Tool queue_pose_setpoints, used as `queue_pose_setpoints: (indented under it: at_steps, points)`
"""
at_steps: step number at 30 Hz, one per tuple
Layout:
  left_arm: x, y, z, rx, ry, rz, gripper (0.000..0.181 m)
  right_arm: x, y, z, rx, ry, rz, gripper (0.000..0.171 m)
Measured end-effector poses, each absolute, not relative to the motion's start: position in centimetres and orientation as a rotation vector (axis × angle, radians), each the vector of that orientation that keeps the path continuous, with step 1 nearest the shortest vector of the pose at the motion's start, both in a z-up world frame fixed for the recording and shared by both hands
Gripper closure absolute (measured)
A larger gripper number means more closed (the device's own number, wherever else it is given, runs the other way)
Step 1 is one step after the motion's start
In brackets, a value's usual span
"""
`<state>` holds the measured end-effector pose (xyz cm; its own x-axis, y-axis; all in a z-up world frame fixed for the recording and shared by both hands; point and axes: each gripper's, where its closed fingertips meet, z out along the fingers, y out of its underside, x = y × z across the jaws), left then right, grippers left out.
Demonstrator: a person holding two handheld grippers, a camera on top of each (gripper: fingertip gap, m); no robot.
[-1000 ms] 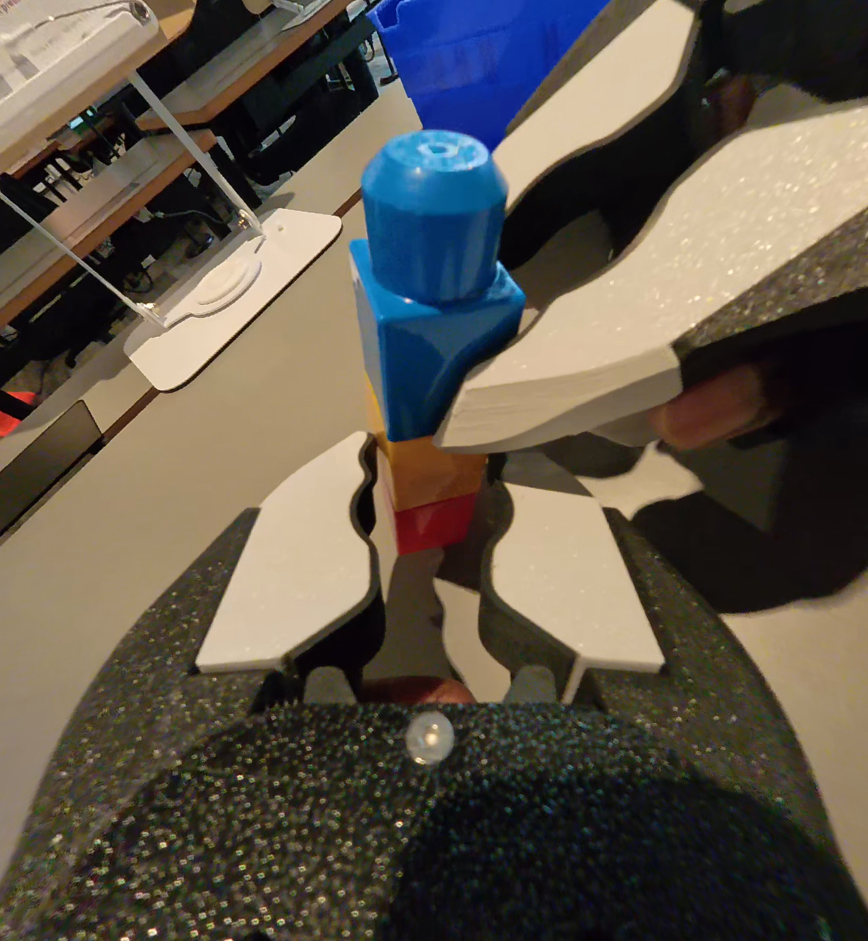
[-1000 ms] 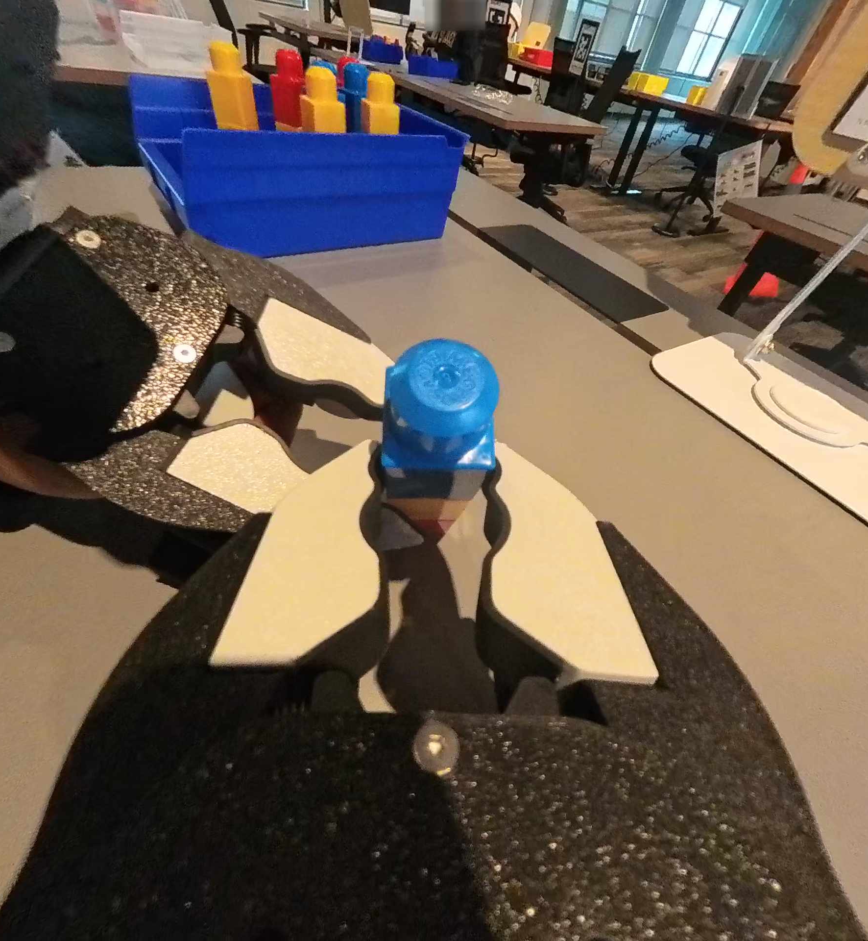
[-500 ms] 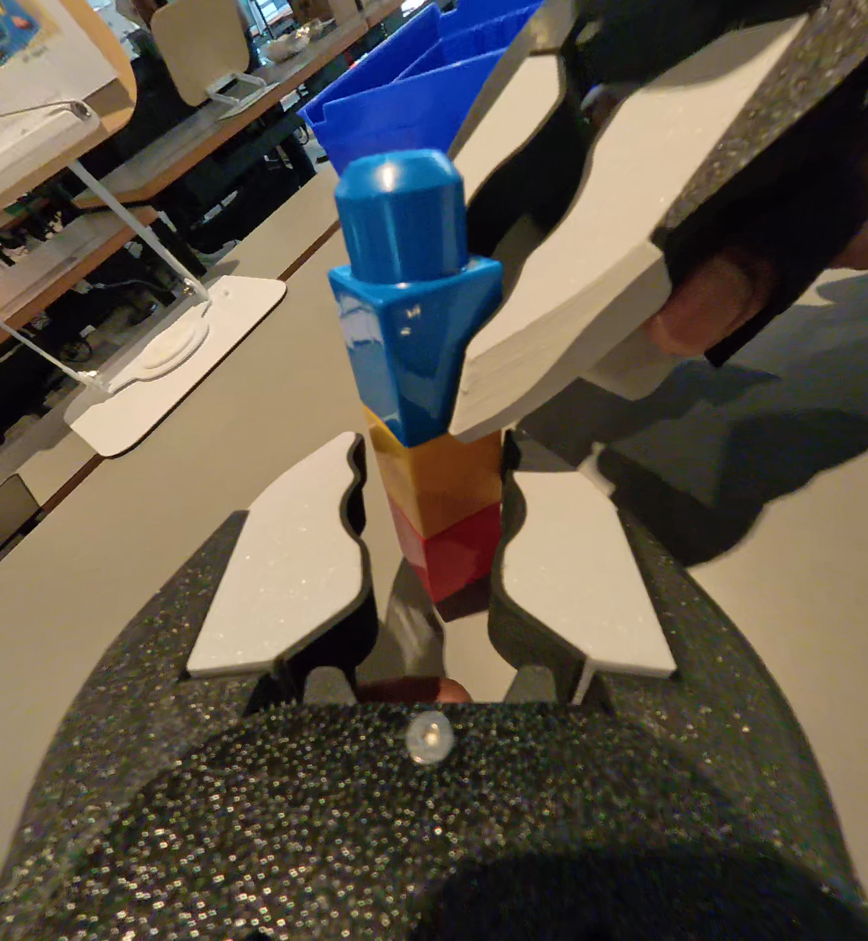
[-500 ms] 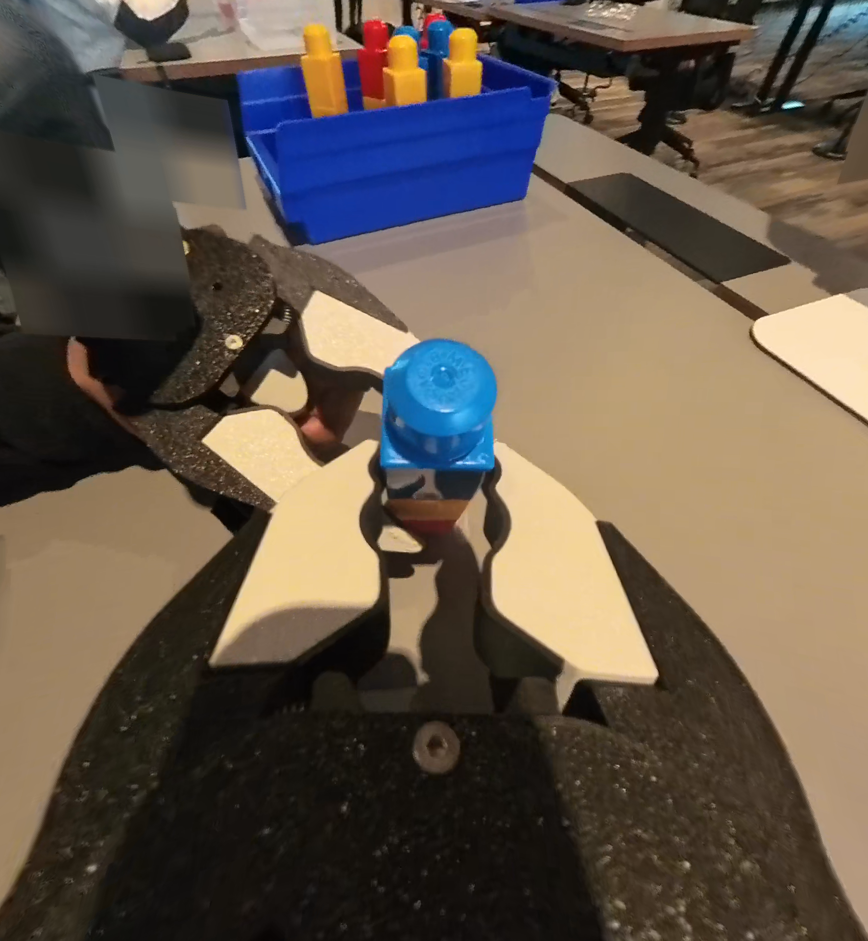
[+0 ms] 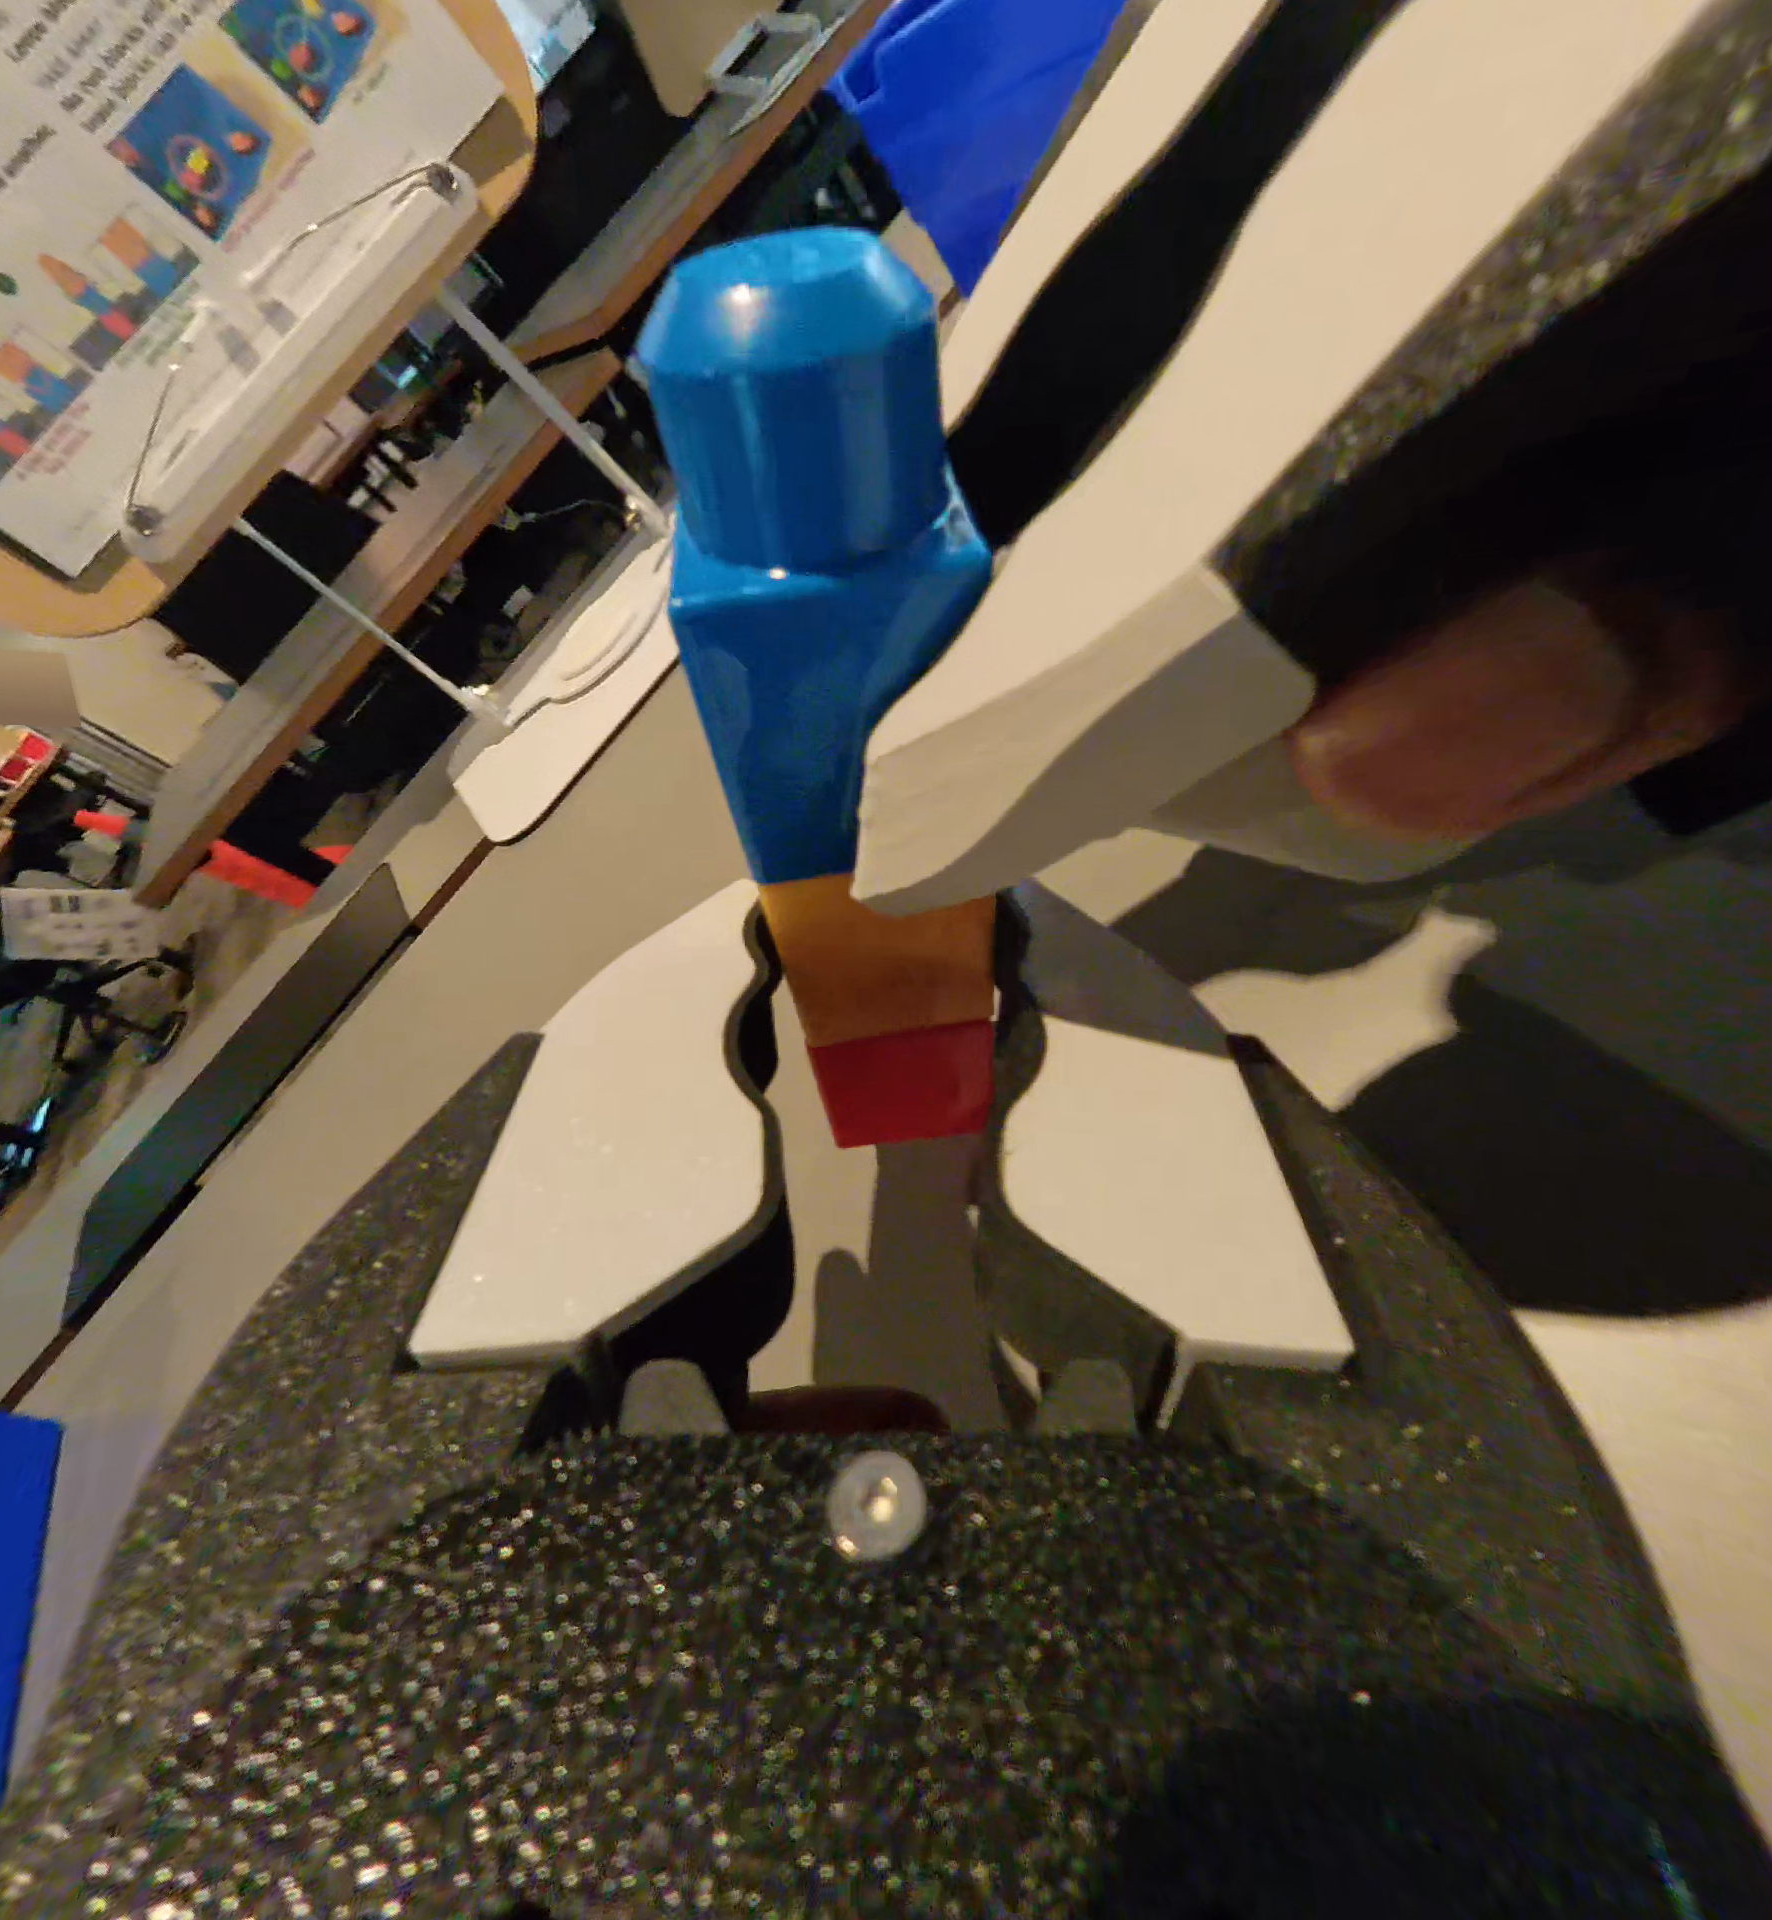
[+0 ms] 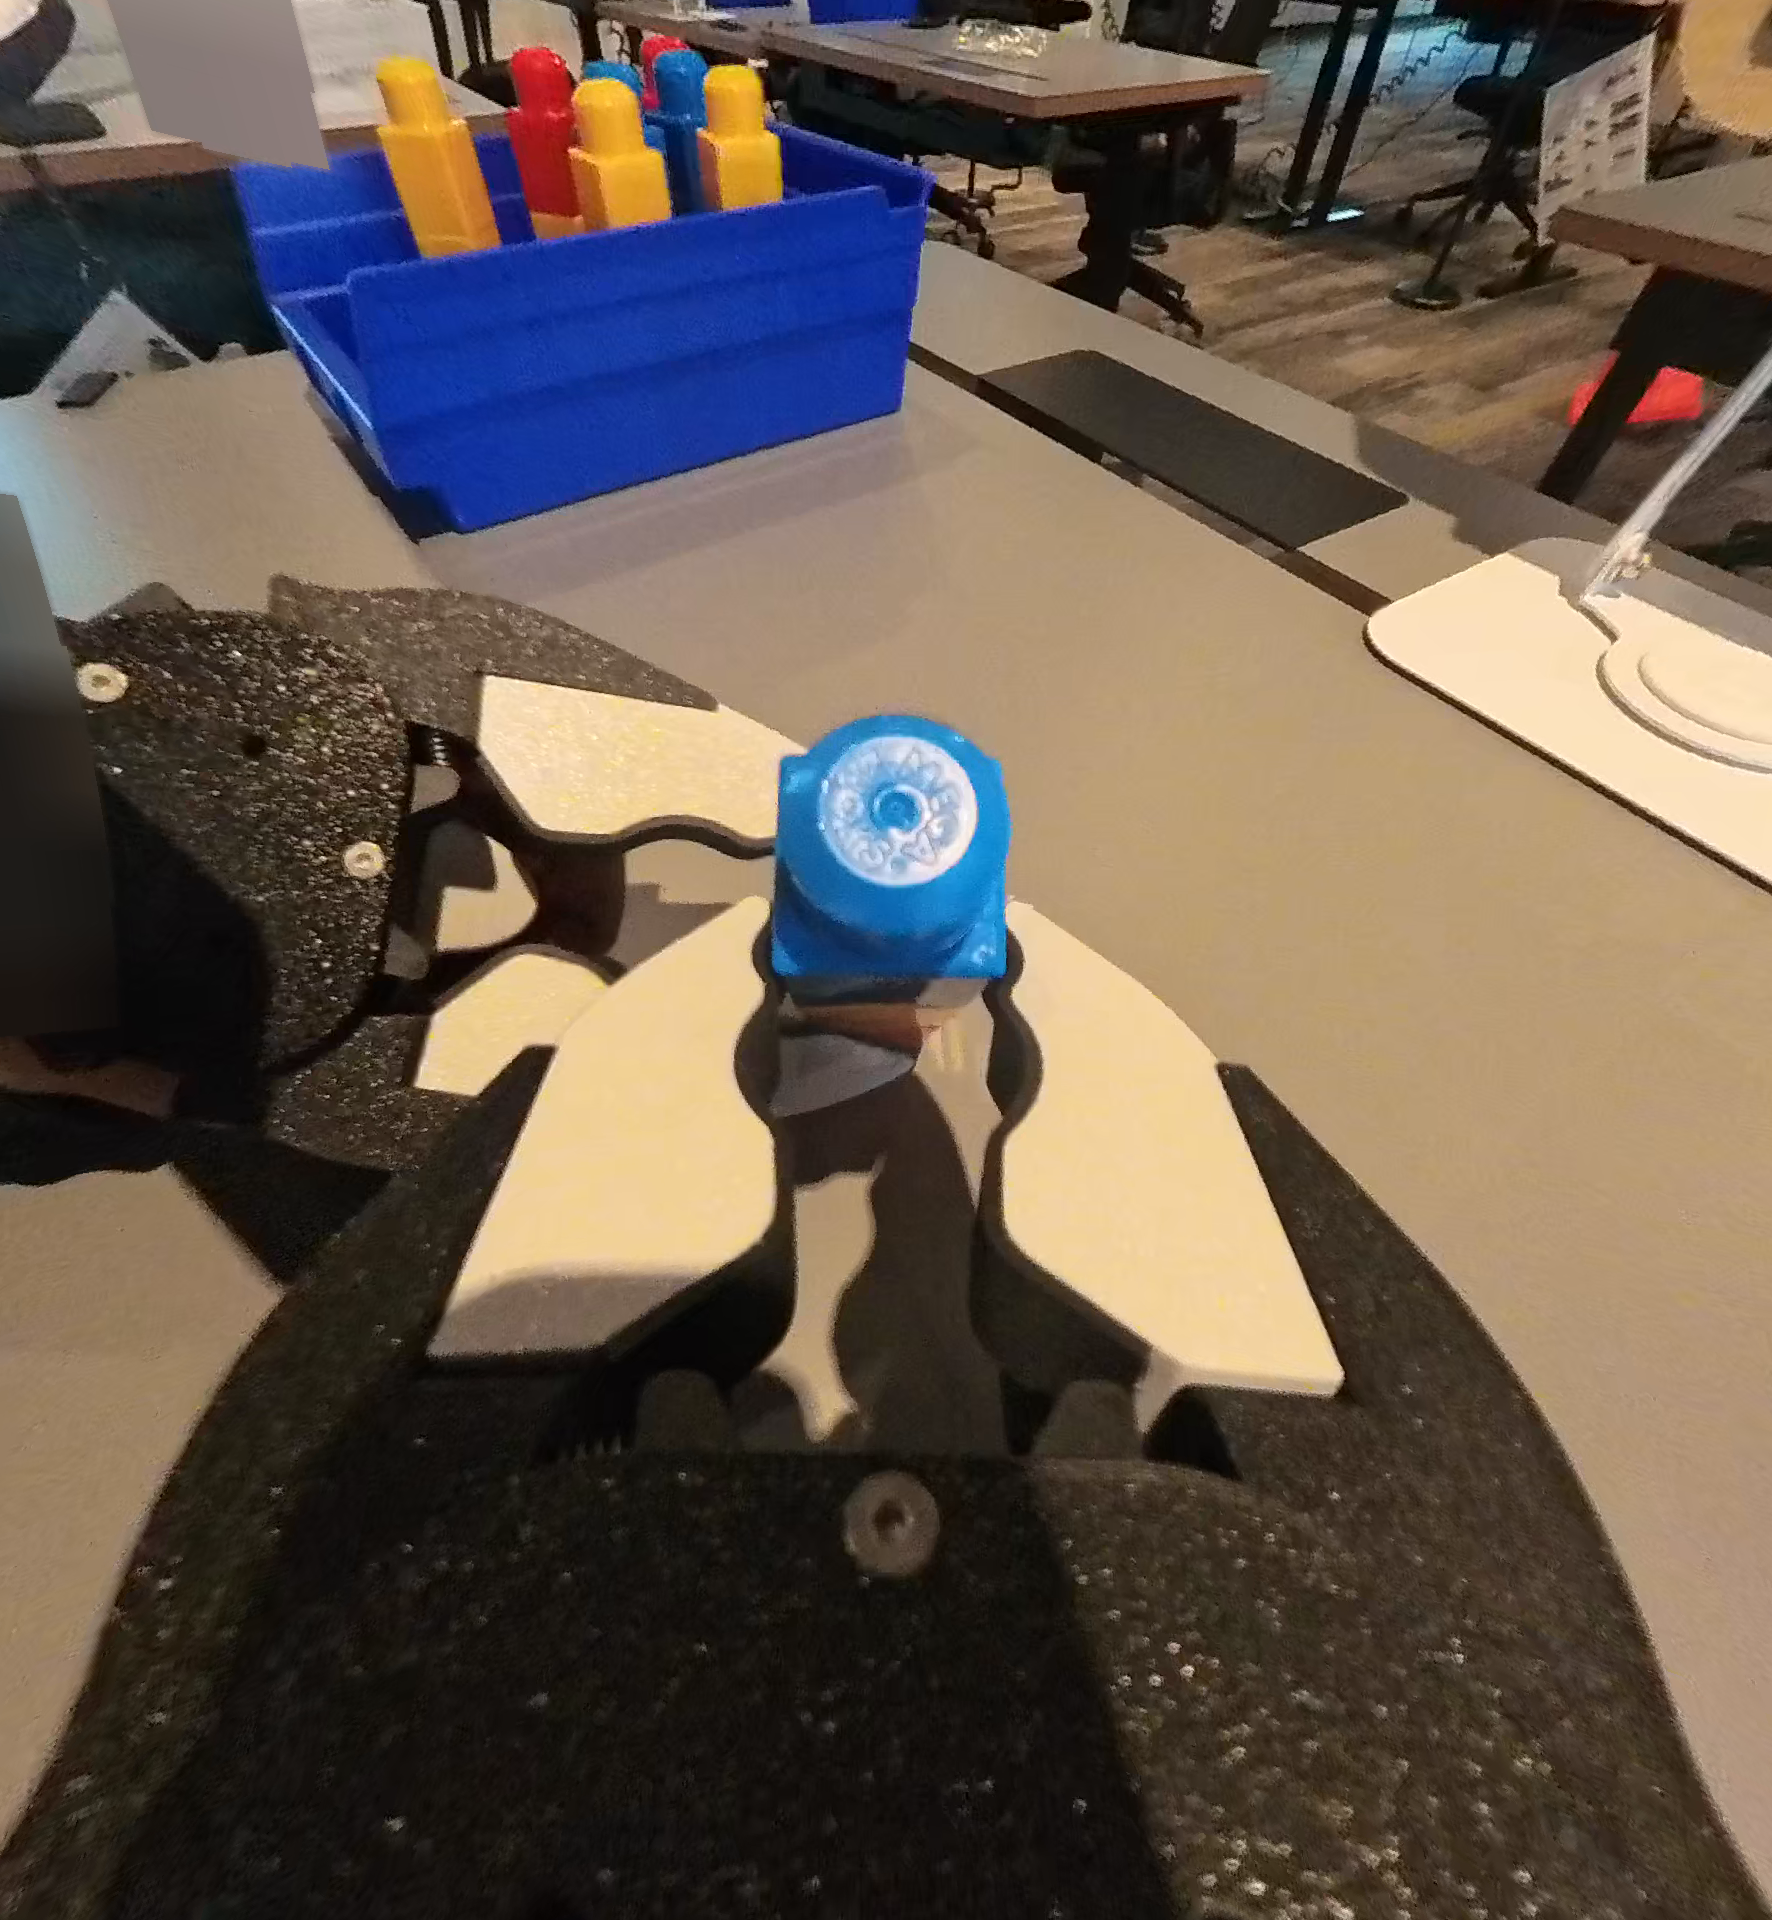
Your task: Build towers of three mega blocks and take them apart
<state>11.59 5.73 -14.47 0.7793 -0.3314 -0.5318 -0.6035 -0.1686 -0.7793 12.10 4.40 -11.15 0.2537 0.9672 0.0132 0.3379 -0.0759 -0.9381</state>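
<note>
Blue block [image 5: 809, 582] tops upright tower; my right tongs [image 6: 887, 997] clamp it, left tongs [image 5: 877, 1039] clamp orange block [image 5: 887, 961] directly below.

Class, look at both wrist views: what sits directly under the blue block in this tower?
Under the blue block sits an orange block, then a red block. The right gripper's fingers cover part of the join.
</note>
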Motion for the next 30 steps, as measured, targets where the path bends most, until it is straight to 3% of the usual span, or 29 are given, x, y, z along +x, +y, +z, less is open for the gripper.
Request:
queue_pose_setpoints:
  at_steps: [30]
  points:
    - [12.3, 5.3, -14.0, -1.785, 0.731, 0.096, 0.144, 12.4, 4.1, -9.1, -1.534, -1.187, 1.023, 0.135]
